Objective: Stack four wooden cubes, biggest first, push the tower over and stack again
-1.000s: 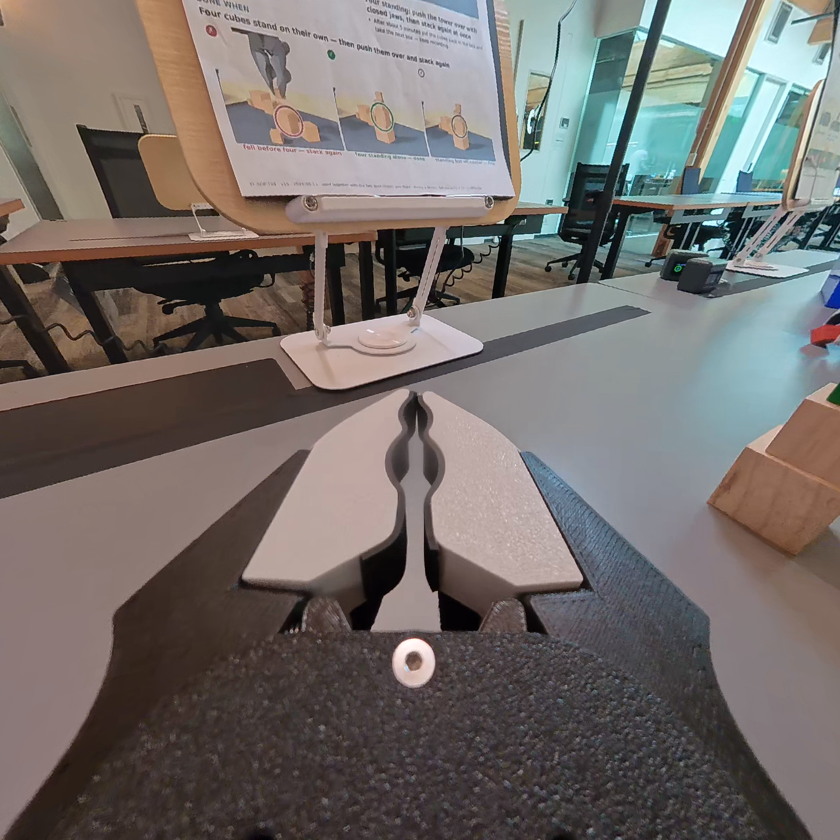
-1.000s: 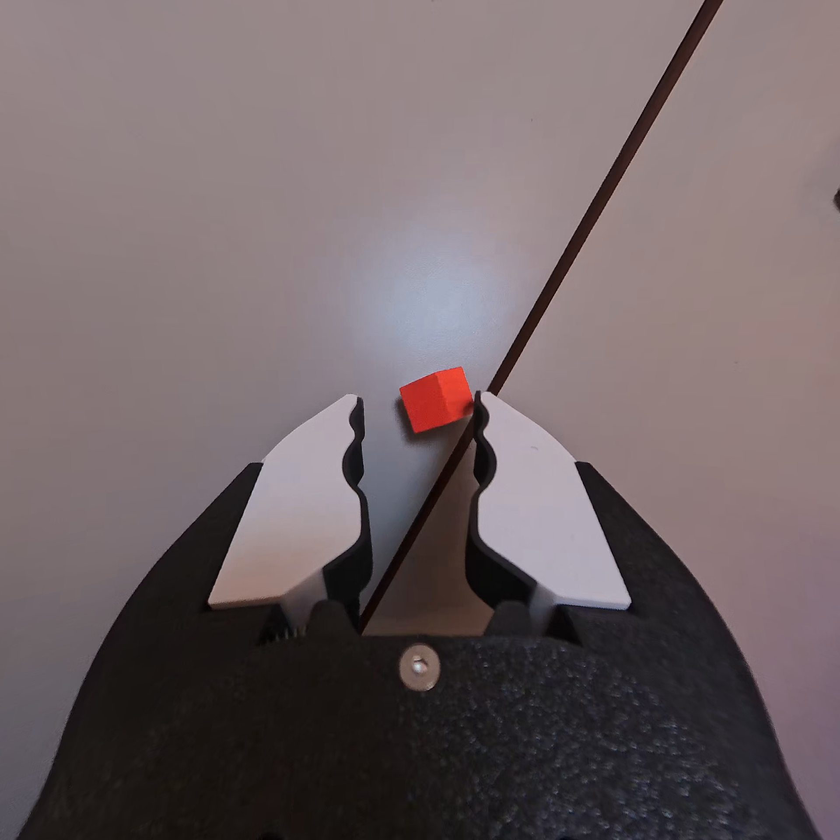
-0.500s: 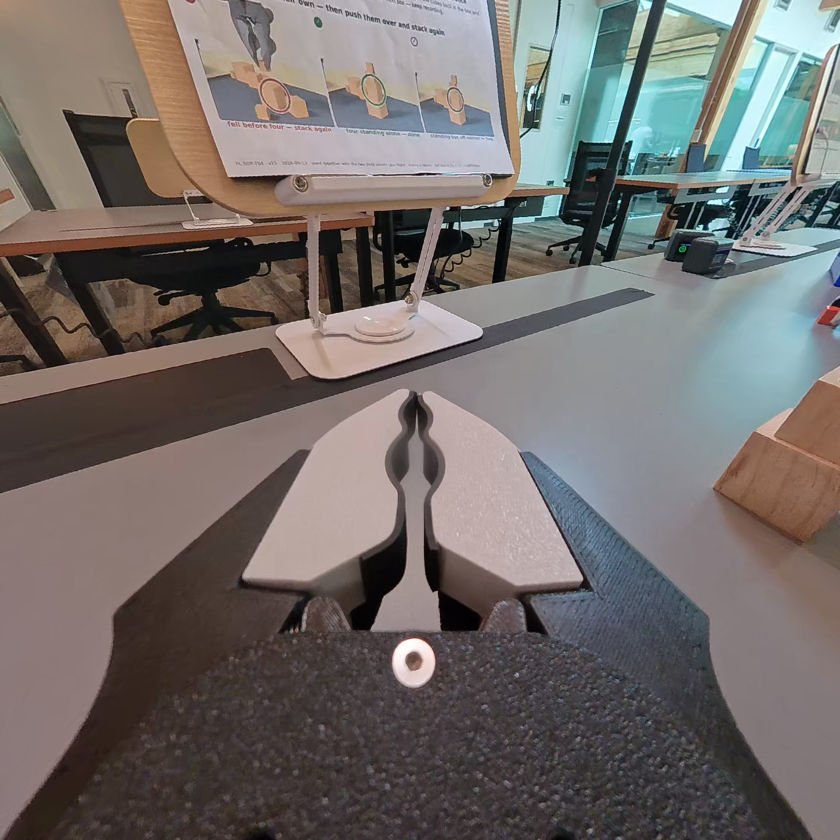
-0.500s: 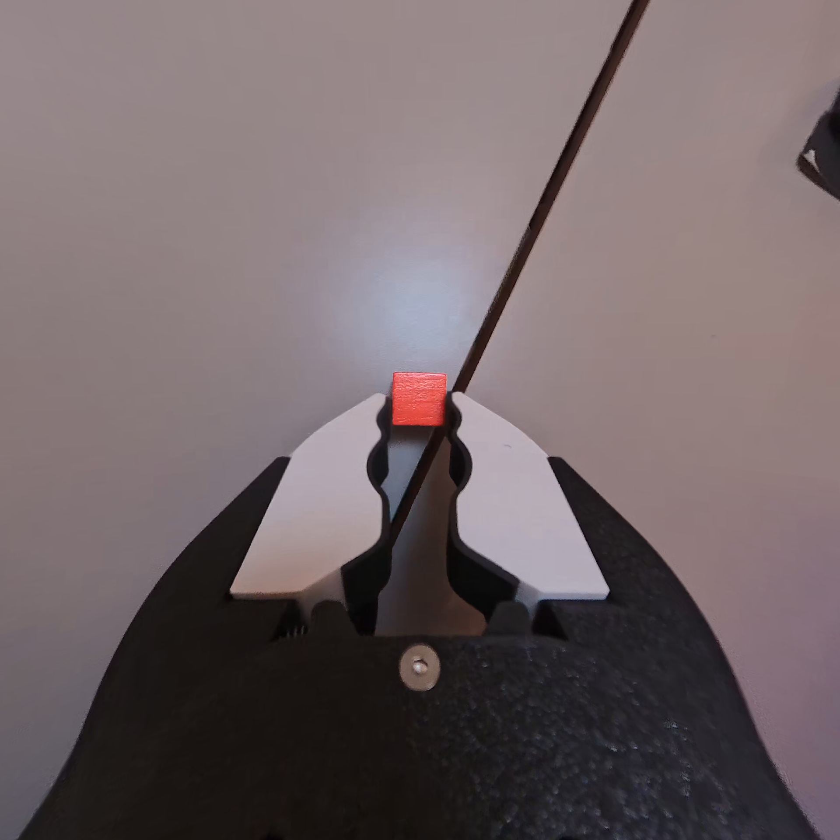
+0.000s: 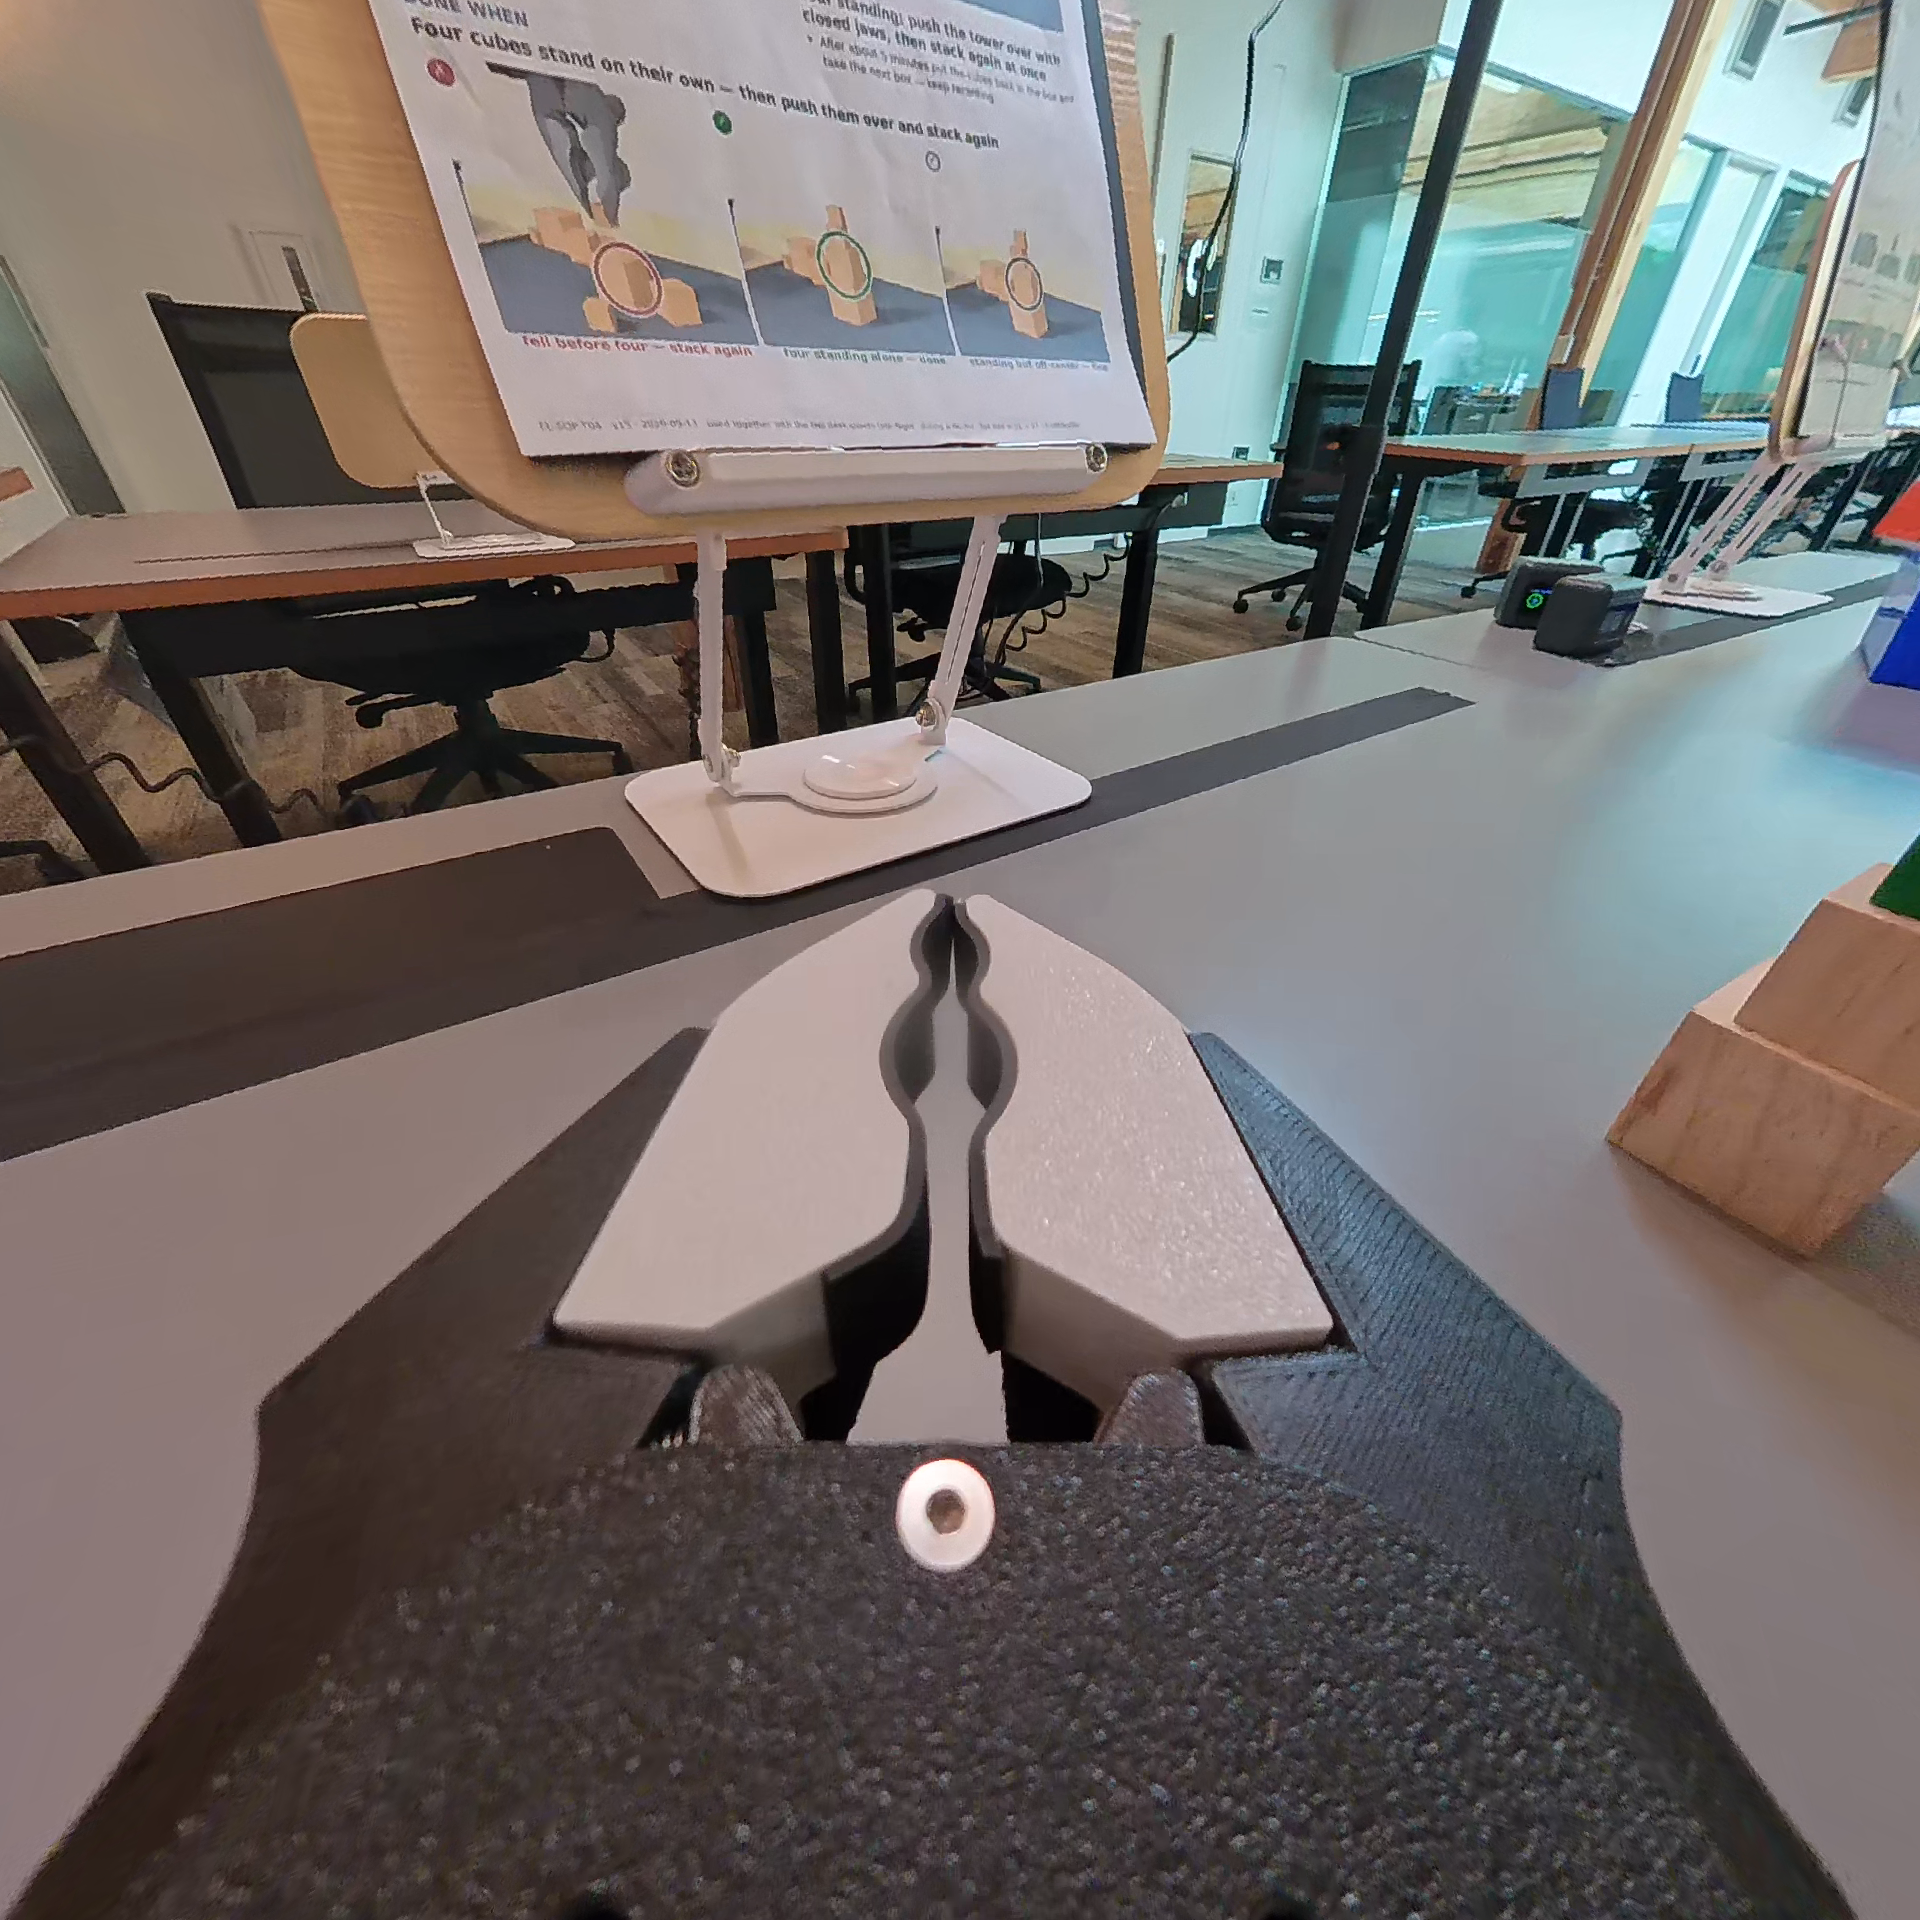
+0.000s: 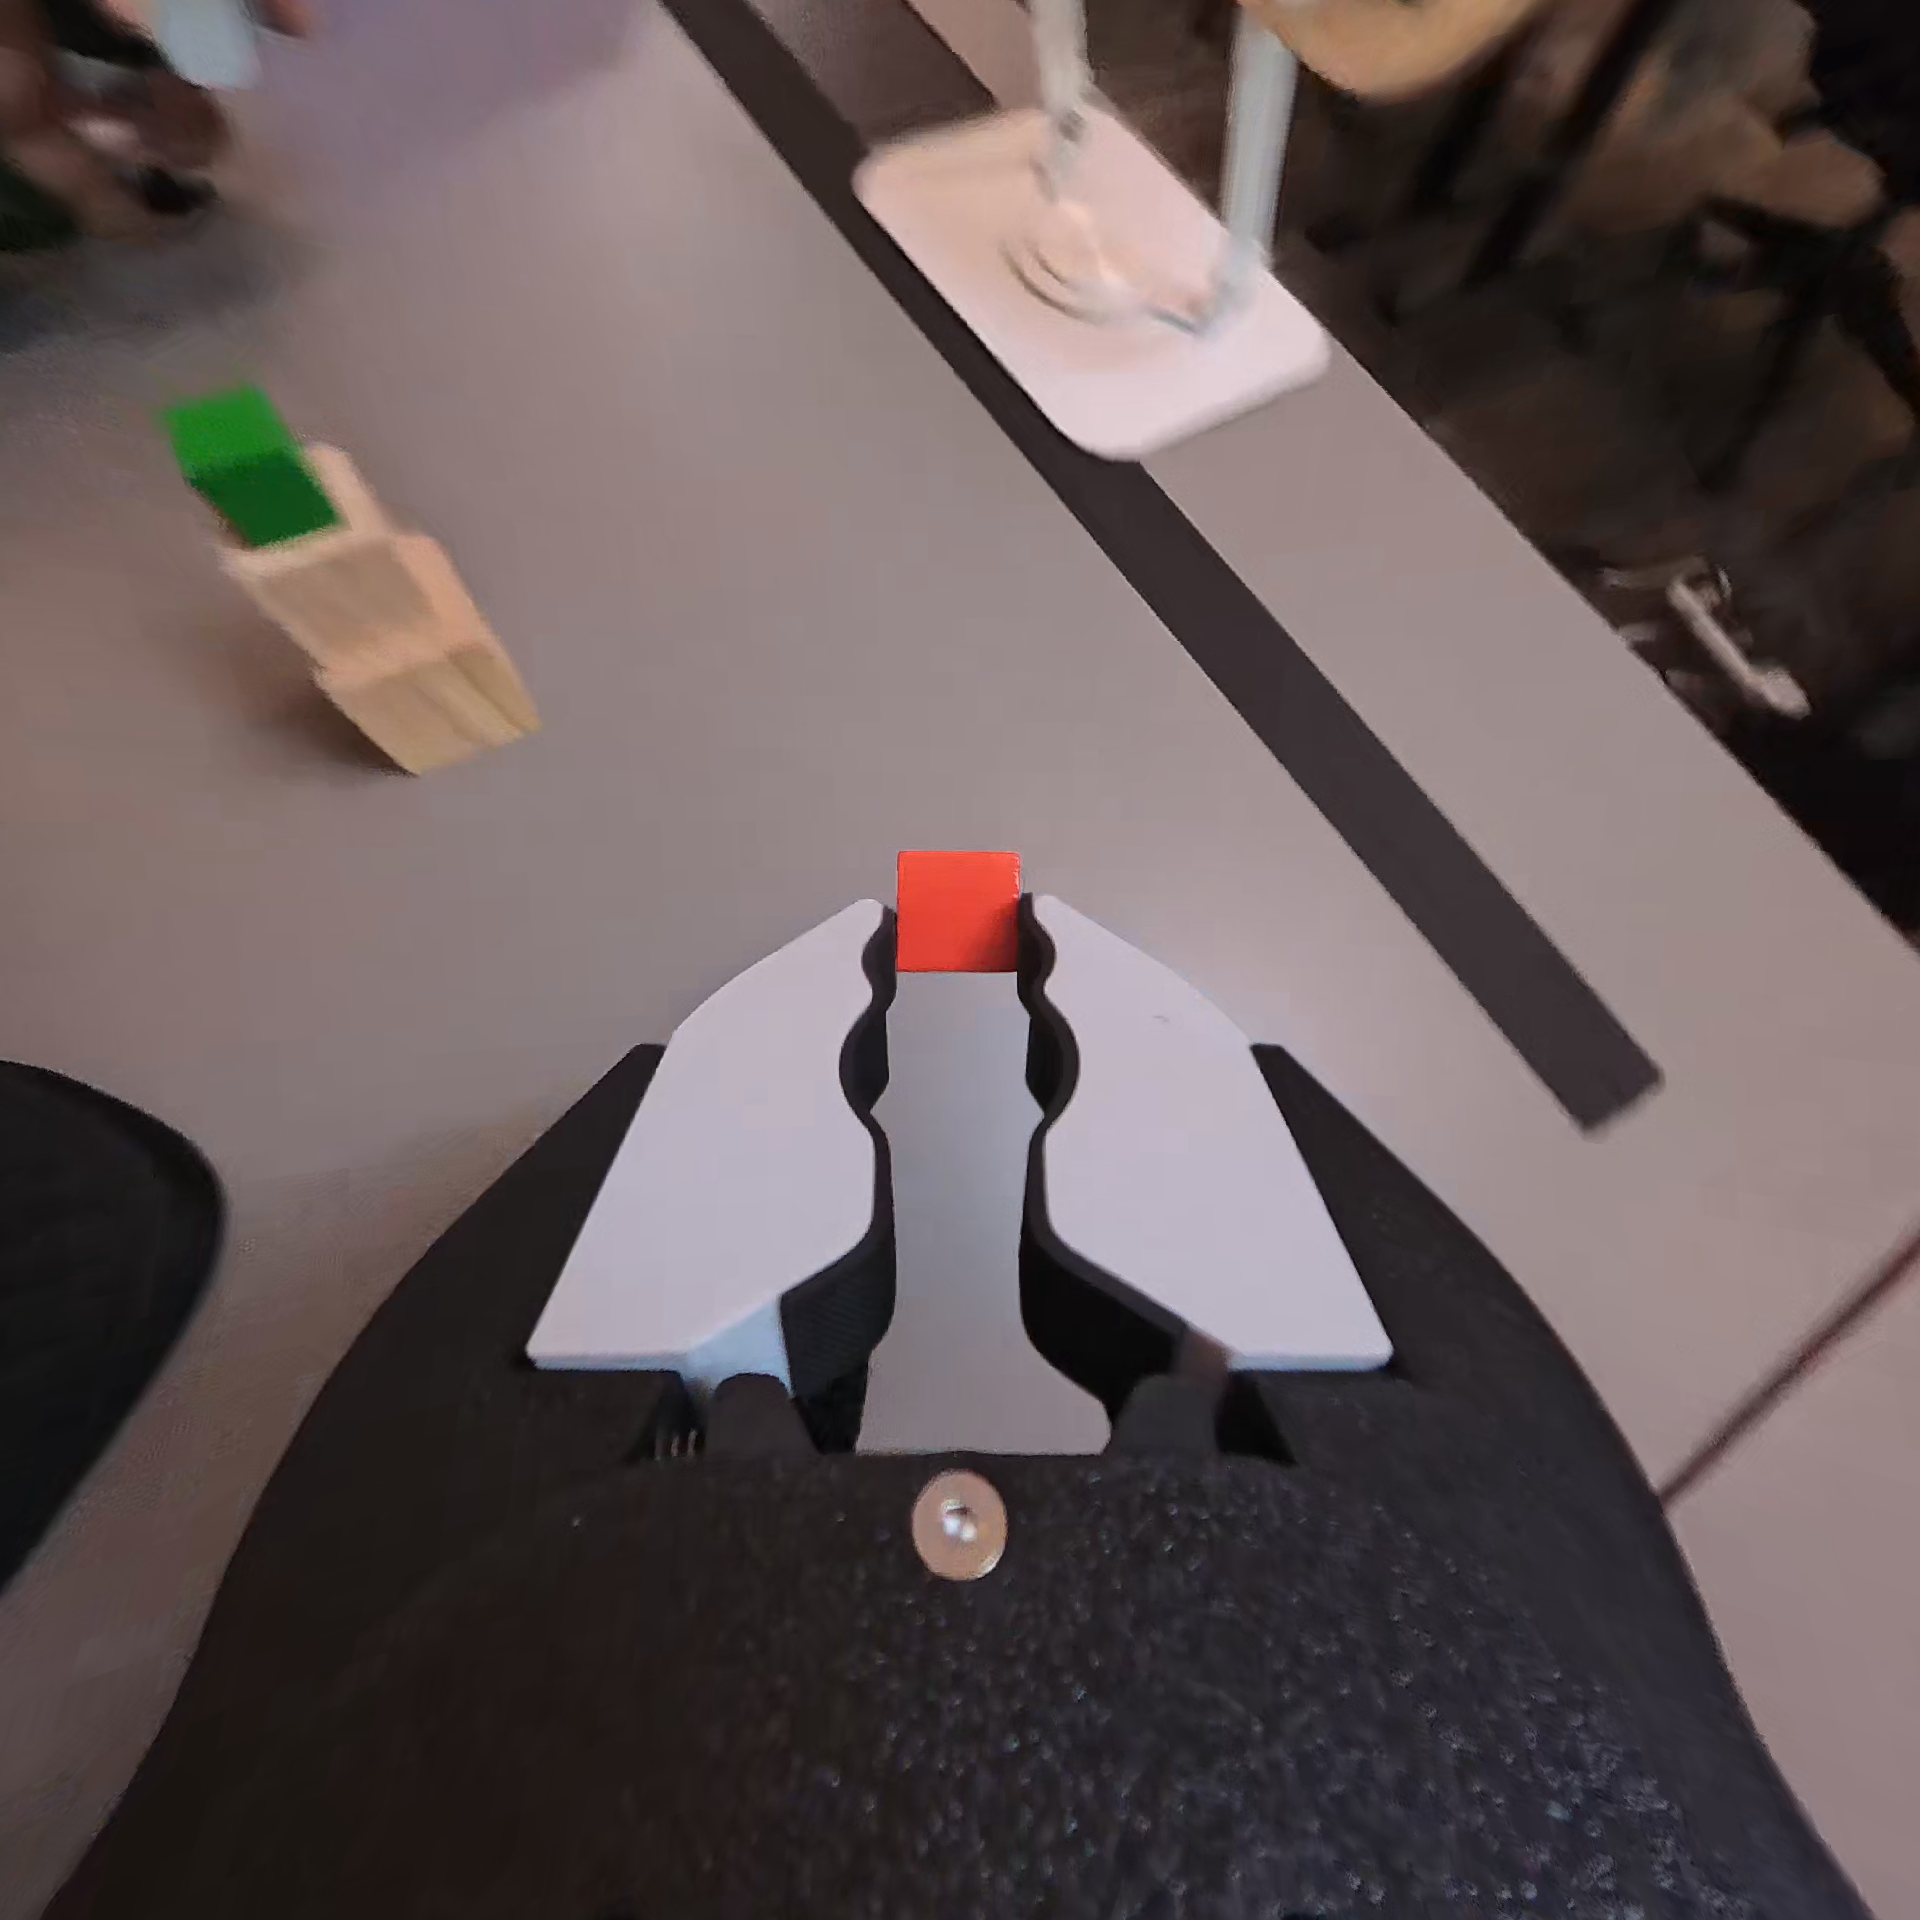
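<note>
Right now I have the left hand-held gripper [image 5: 954, 912] hovering low over the grey table [image 5: 1455, 935], its two white fingers [image 5: 810, 1122] clenched tip to tip with nothing between them. Just beyond its tips sits the white base of a document stand [image 5: 862, 800], resting across a dark strip [image 5: 260, 987] that runs along the table; the stand carries a wooden board with a printed sheet [image 5: 769, 229]. Off to the right of this hand-held gripper, well apart from it, I see the lower wooden blocks [image 5: 1787, 1122] of a stack at the edge of the frame, with a sliver of green above them.

From the right wrist view, that same stack stands far to the left: two pale wooden blocks [image 6: 405, 634] with a green cube [image 6: 249, 478] on top, blurred. Further right, the right hand-held gripper [image 6: 958, 920] grasps a small red cube [image 6: 958, 912] at its very tips, both dark pads pressed against the cube's sides, and the cube pokes out a little past the fingertips, above the grey table [image 6: 675, 520]. To the right of it the dark strip [image 6: 1299, 675] crosses diagonally, and the white stand base [image 6: 1101, 312] sits at the strip's far end, smeared by blur.
</note>
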Demonstrator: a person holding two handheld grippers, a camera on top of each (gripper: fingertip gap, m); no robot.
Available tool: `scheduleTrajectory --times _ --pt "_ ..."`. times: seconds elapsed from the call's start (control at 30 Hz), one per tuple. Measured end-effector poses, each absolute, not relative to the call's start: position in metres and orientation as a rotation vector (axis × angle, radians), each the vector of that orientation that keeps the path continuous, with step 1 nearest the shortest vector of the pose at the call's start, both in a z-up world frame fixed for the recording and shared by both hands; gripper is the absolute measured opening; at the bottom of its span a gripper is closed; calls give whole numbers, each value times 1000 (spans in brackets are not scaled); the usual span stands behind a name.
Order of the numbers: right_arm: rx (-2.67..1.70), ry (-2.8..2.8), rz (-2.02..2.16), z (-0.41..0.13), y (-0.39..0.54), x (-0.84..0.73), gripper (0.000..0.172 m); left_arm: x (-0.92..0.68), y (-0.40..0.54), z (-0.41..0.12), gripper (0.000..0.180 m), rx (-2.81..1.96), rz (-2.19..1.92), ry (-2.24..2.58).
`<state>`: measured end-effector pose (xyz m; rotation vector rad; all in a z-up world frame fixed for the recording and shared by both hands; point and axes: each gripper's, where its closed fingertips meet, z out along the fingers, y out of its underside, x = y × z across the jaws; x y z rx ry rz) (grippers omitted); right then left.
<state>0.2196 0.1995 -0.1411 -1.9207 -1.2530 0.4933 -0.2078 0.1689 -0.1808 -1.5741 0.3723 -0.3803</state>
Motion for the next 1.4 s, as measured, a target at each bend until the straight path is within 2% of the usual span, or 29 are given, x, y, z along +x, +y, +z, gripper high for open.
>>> scheduleTrajectory --times 0.2,0.47,0.9,1.4 --pt "-1737 -1568 549 -106 148 95 22 -208 167 -175 0 -1552 -394 365" --pt "-1635 -1846 560 -106 89 3 22 -209 163 -161 0 -1501 -416 357" --pt "-1720 -2016 464 -147 78 -1 22 -192 149 -146 0 -1416 -531 444" --pt "-1777 -1999 531 -172 92 11 22 -188 148 -149 0 -1423 -545 464"
